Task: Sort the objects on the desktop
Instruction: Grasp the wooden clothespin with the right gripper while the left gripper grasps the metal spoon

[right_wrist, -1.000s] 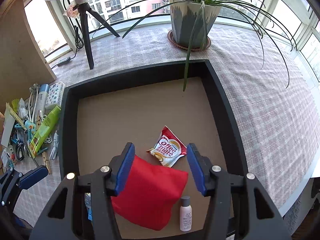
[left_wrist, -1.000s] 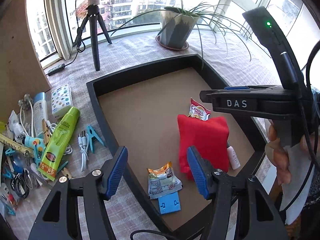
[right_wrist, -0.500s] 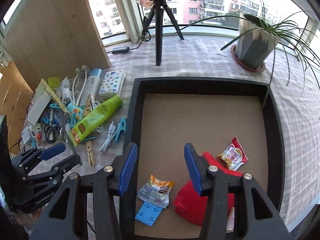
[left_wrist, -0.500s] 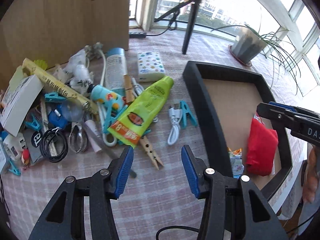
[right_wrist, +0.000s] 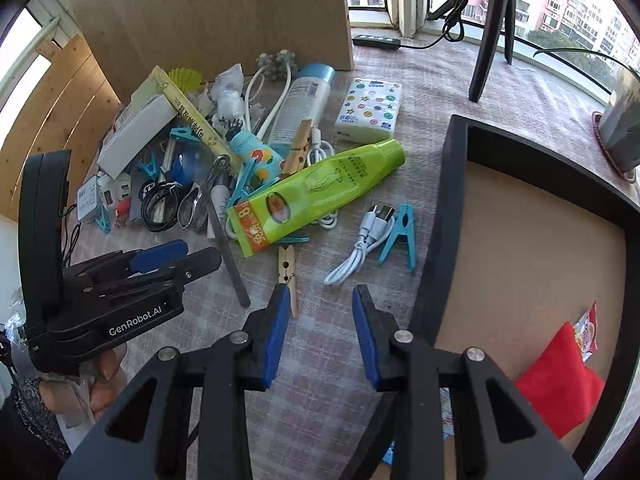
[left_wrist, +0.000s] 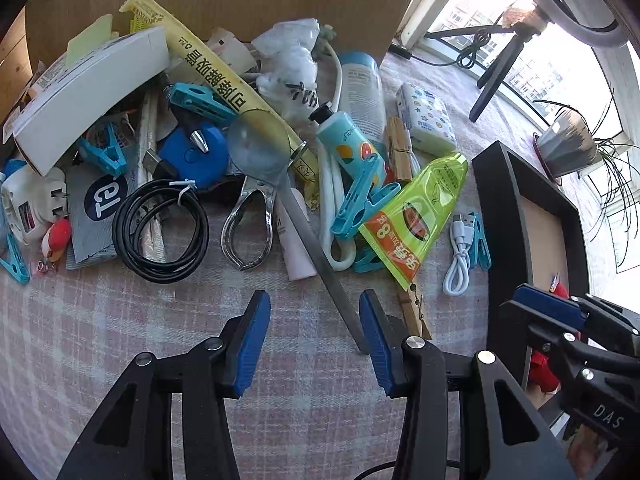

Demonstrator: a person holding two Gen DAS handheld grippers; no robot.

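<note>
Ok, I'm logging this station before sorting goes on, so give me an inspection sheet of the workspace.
Surface: checked cloth over the table.
Job's things: black tray on the right, holding a red pouch and a snack sachet.
Clutter: unsorted pile on the left, with a green tube, tissue pack, wooden peg, blue clip, metal file.
Grippers: left gripper and right gripper both open and empty; their jaws have just been closing.
Cables: white USB cable, coiled black cable.
Surroundings: potted plant, tripod, windows.
</note>
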